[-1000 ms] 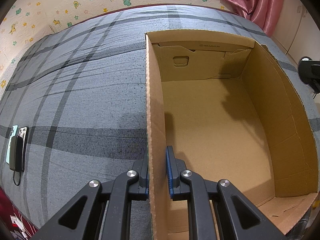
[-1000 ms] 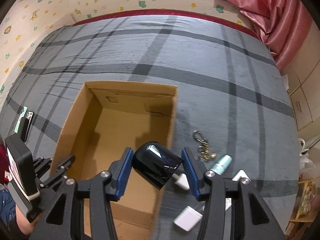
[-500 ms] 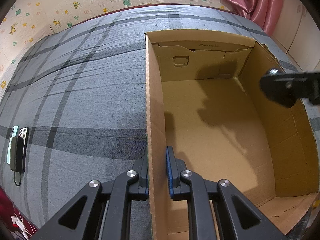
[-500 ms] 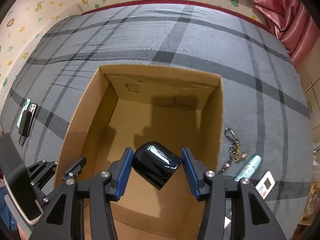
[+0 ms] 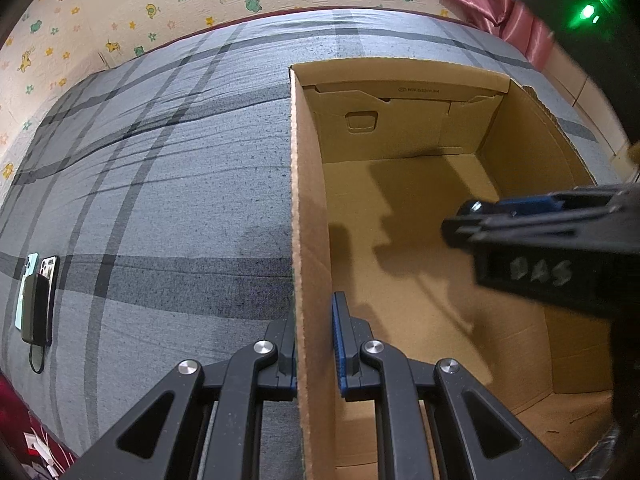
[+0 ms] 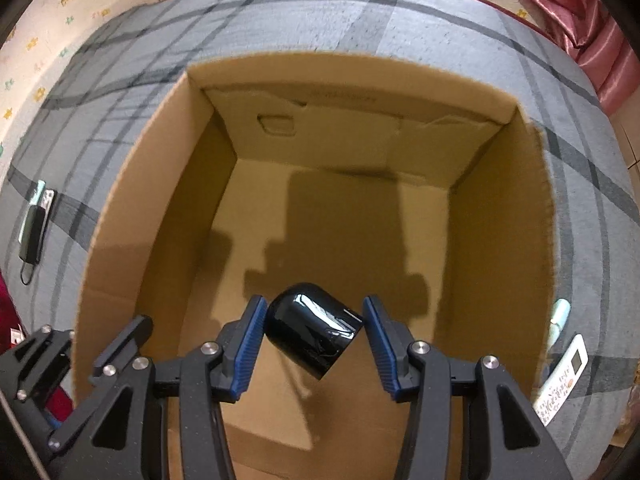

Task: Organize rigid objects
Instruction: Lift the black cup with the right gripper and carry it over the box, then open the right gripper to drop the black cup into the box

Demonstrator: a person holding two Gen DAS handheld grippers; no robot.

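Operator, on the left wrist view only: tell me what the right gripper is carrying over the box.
Observer: The right gripper is shut on a glossy black object with a rounded end, held tilted above the floor of the cardboard box.
Operator: Now report what lies outside the box on that side.
Observer: A white remote and a teal tube lie on the bedspread, beyond the box's right wall.

Even indoor light is cast from above; hard shadows are thrown on the box (image 6: 496, 240) floor. Edges are bent and vignetted by the fisheye, and the right gripper (image 5: 560, 240) is blurred.
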